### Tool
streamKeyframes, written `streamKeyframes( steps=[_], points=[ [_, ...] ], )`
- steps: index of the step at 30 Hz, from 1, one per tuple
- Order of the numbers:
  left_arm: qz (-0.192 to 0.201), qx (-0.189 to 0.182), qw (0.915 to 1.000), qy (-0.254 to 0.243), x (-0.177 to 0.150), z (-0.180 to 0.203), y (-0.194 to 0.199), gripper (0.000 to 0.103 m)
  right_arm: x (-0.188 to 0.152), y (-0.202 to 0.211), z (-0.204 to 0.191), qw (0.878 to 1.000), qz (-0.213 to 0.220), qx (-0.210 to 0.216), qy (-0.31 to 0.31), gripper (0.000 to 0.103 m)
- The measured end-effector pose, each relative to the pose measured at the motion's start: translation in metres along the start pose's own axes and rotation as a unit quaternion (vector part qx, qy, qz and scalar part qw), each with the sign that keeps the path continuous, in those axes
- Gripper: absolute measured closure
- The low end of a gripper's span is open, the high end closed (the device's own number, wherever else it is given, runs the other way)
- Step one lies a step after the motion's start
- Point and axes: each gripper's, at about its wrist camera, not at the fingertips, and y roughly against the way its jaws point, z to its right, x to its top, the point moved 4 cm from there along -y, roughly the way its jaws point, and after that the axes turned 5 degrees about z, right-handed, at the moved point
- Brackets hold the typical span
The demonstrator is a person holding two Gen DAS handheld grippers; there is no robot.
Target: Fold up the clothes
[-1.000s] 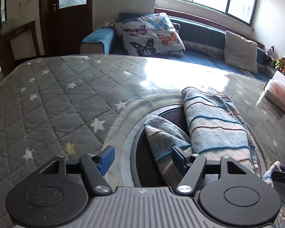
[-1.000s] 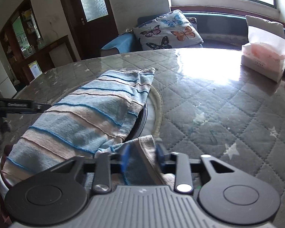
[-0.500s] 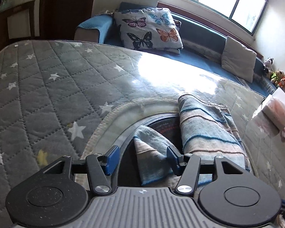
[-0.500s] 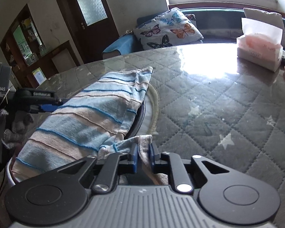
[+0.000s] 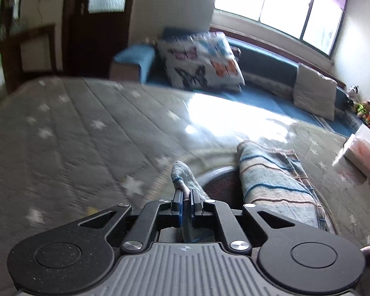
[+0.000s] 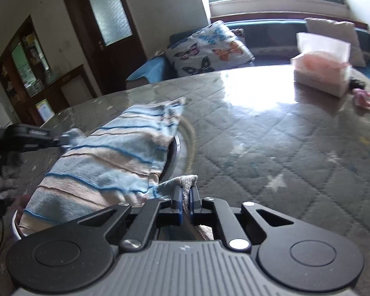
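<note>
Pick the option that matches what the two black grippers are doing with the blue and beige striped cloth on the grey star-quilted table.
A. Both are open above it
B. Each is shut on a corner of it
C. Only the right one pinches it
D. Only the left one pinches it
B: the left gripper and the right gripper each have blue pads closed on a corner of the striped cloth.

No legible text, label or number on anything in either view.
</note>
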Motion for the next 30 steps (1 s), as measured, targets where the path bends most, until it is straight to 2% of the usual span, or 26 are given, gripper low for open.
streamKeyframes(
  steps=[6, 10, 15, 17, 21, 23, 25, 27, 29, 30],
  points=[
    [0.046, 0.046, 0.9978, 0.012, 0.001, -0.035, 0.056, 0.098, 0.002, 0.043, 0.018, 0.998, 0.042, -0.047, -0.011, 0.099],
    [0.055, 0.066, 0.9957, 0.035, -0.006, -0.064, 0.089, 0.098, 0.003, 0.069, 0.032, 0.995, 0.059, -0.078, -0.017, 0.099],
    [0.038, 0.084, 0.9945, 0.049, -0.032, -0.092, 0.132, 0.098, -0.007, 0.104, 0.053, 0.99, 0.067, -0.12, -0.026, 0.1],
    [0.027, 0.081, 0.9952, 0.049, -0.048, -0.098, 0.146, 0.098, -0.014, 0.113, 0.058, 0.989, 0.06, -0.131, -0.027, 0.1],
    [-0.024, 0.077, 0.9963, 0.027, -0.08, -0.097, 0.161, 0.097, -0.032, 0.124, 0.067, 0.988, 0.029, -0.148, -0.029, 0.099],
    [-0.04, 0.077, 0.9961, 0.018, -0.086, -0.095, 0.164, 0.092, -0.04, 0.123, 0.07, 0.988, 0.009, -0.149, -0.03, 0.097],
    [-0.036, 0.082, 0.996, 0.01, -0.082, -0.094, 0.168, 0.085, -0.043, 0.121, 0.072, 0.988, -0.007, -0.152, -0.024, 0.095],
    [-0.023, 0.09, 0.9957, 0.0, -0.073, -0.092, 0.174, 0.078, -0.039, 0.12, 0.07, 0.988, -0.005, -0.153, -0.017, 0.092],
    [0.0, 0.095, 0.9954, -0.011, -0.061, -0.088, 0.178, 0.056, -0.032, 0.119, 0.069, 0.988, -0.002, -0.153, -0.008, 0.09],
    [0.011, 0.097, 0.9951, -0.016, -0.054, -0.085, 0.18, 0.056, -0.029, 0.118, 0.068, 0.988, -0.001, -0.153, -0.004, 0.09]
  ],
)
